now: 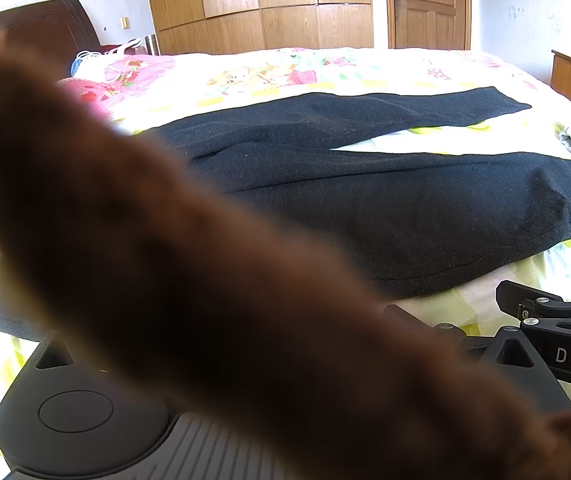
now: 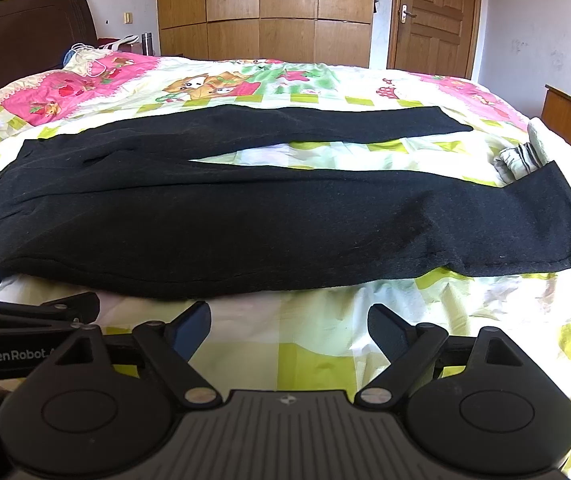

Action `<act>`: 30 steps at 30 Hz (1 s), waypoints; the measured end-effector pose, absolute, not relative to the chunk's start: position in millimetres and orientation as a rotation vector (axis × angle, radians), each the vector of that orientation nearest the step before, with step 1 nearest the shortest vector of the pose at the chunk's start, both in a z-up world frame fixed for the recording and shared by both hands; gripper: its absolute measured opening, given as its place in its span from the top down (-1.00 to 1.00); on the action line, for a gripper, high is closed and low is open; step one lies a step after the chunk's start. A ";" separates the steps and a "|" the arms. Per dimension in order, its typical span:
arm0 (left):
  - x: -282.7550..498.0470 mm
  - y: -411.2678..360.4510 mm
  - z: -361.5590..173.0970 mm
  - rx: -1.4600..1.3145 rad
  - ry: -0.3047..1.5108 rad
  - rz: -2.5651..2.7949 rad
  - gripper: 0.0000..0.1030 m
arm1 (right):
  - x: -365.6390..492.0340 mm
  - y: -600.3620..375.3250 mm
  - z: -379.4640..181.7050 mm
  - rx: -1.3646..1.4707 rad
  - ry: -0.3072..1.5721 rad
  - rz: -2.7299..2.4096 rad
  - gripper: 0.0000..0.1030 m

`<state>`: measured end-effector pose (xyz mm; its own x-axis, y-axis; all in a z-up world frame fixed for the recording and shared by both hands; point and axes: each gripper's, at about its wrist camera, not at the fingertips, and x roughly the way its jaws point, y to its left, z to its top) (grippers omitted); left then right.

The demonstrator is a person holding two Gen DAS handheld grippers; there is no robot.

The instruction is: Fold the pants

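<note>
The black pants (image 2: 245, 216) lie spread flat across mid-frame on the bedspread (image 2: 317, 344). The right gripper (image 2: 289, 330) hovers spread and empty at lower centre; the left gripper's state is hidden behind a brown blur (image 1: 205, 280). Best to pinch the near leg's hem edge cleanly.

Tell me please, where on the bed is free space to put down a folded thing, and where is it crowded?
Free: the quilt strip between the right gripper and the near edge of the black pants; also the wide band beyond the far pant leg, toward the wardrobe. The wedge between the two legs is narrow. Crowded: the right corner, by the striped cloth.
</note>
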<state>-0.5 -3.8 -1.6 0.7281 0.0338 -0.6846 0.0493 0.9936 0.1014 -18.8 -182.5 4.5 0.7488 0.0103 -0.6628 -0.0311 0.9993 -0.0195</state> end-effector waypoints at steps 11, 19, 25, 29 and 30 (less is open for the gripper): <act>-0.3 -3.9 -1.9 0.116 0.755 -0.008 -0.99 | -19.5 -181.1 4.4 -0.033 0.722 0.033 -0.83; -0.2 -4.7 -2.0 0.118 0.755 -0.007 -0.99 | -19.6 -180.1 4.5 -0.031 0.723 0.035 -0.81; -0.2 -5.1 -2.1 0.119 0.755 -0.007 -0.99 | -20.2 -178.8 4.3 -0.032 0.722 0.038 -0.78; -0.4 -4.6 -0.2 0.122 0.752 -0.007 -0.98 | -21.7 -176.2 6.0 -0.036 0.716 0.048 -0.70; -0.7 -3.8 0.6 0.121 0.748 -0.006 -0.98 | -22.2 -175.4 7.2 -0.040 0.709 0.055 -0.68</act>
<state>-0.7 -3.8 0.6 0.7331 0.0379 -0.6791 0.0487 0.9930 0.1080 -22.2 -175.4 7.2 0.7575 0.0366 -0.6518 -0.0636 0.9978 -0.0179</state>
